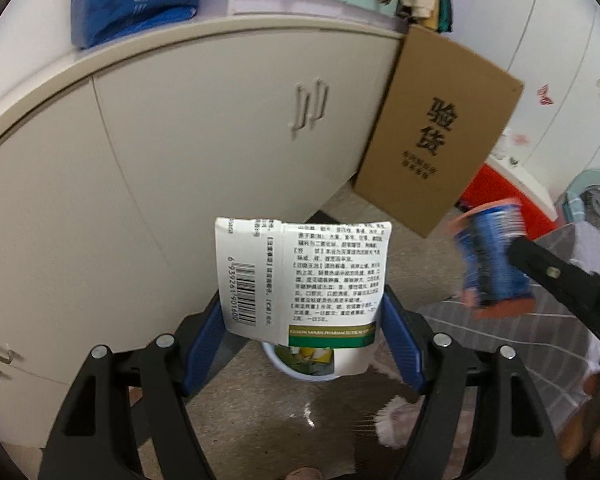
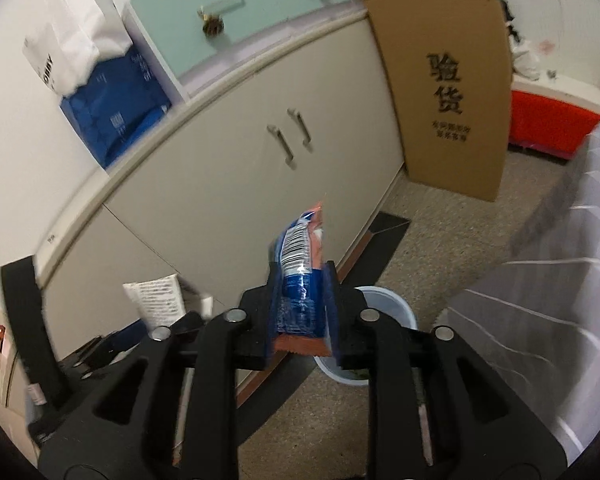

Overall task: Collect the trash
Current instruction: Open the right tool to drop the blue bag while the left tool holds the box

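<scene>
Below and just ahead of both grippers, the bin (image 2: 384, 304) stands on open floor (image 2: 440, 248), its mouth unblocked. The cabinet (image 1: 180, 140) walls off the far side. A cardboard box (image 2: 448, 92) leans ahead to the right, and the bed (image 2: 540, 320) closes in on the right, leaving a narrow aisle.

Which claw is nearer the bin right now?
Hard to call. The left claw, holding the white packet, and the right claw, with the blue wrapper, both hover over the bin.
</scene>
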Demonstrator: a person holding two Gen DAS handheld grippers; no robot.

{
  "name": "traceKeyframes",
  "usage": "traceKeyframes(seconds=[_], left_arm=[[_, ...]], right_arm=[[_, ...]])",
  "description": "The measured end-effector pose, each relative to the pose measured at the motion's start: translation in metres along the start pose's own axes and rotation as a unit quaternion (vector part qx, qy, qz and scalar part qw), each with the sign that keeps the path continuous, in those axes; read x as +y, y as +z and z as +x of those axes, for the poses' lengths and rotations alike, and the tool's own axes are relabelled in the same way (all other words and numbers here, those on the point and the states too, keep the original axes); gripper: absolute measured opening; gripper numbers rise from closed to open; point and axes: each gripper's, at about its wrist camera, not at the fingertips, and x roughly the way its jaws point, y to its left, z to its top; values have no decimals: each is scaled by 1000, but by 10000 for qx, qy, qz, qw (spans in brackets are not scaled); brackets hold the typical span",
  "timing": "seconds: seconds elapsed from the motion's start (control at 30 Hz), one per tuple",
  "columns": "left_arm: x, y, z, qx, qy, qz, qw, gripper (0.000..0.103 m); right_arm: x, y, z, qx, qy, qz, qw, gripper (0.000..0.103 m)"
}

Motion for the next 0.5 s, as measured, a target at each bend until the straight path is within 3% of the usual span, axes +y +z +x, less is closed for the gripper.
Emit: traceKeyframes(seconds=[0.03, 0.1, 0.27, 0.5], left_arm=[[3, 0, 6, 63, 25, -6, 10000, 72], [6, -2, 13, 137, 41, -15, 9999, 72], [5, -4, 25, 234, 26, -15, 9997, 72], [-12, -6, 30, 317, -101, 78, 9994, 72]], right_arm=[[-2, 0, 13, 154, -33, 21, 9999, 69], [-9, -6, 32, 425, -246, 110, 9987, 71], [-17, -13, 35, 628, -390, 145, 9972, 71], [-26, -13, 21, 509, -766, 1, 9958, 76]])
